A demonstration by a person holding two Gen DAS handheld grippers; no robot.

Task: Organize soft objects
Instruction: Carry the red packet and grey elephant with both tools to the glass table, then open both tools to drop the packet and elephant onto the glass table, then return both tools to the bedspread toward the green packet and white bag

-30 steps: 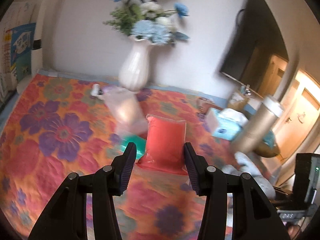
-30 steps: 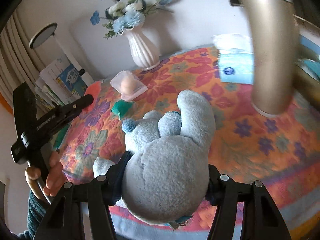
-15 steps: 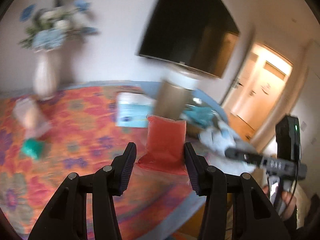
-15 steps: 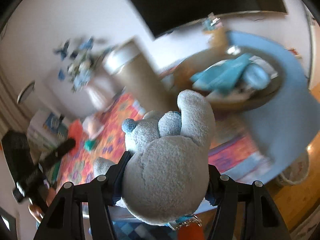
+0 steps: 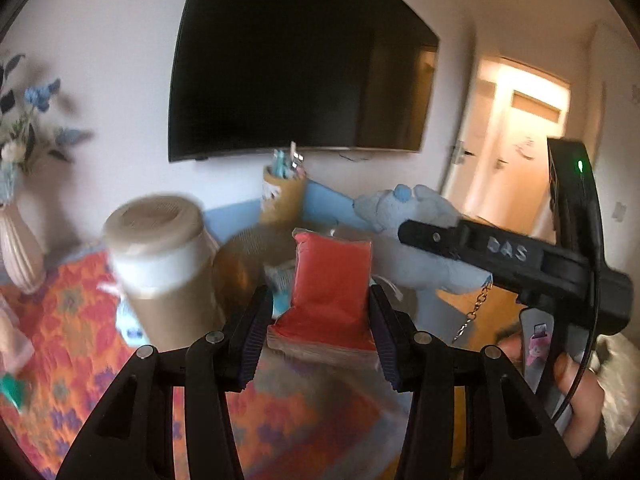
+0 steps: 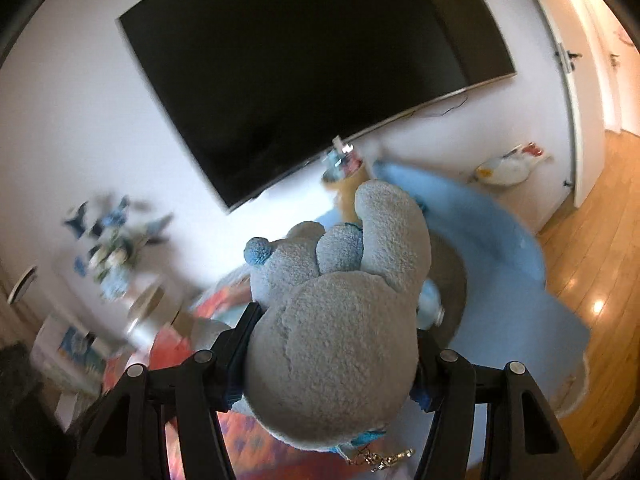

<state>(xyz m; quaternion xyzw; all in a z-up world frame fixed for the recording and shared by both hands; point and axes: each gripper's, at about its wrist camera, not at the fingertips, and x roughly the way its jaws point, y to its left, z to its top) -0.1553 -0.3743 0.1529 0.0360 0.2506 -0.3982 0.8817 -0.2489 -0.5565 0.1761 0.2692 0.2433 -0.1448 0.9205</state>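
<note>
My left gripper (image 5: 318, 312) is shut on a red soft pouch (image 5: 330, 292) and holds it in the air above the table's right end. My right gripper (image 6: 332, 344) is shut on a grey-blue plush toy (image 6: 336, 320) with a blue nose and a dangling key chain (image 6: 380, 458). In the left wrist view the right gripper (image 5: 404, 232) comes in from the right with the plush (image 5: 420, 240) in it, just right of the pouch. A brown basket (image 5: 240, 264) with blue soft items sits below and behind the pouch.
A tall tan cylinder with a white band (image 5: 160, 264) stands left of the basket on the flowered cloth (image 5: 60, 320). A pen holder (image 5: 282, 196) stands at the wall under a black TV (image 5: 296, 68). A white flower vase (image 5: 18, 248) is far left. Wooden floor (image 6: 592, 264) lies to the right.
Both grippers have swung right, from the flowered middle of the table to its right end by the basket and TV. Both still hold their objects. The right gripper now sits beside the pouch.
</note>
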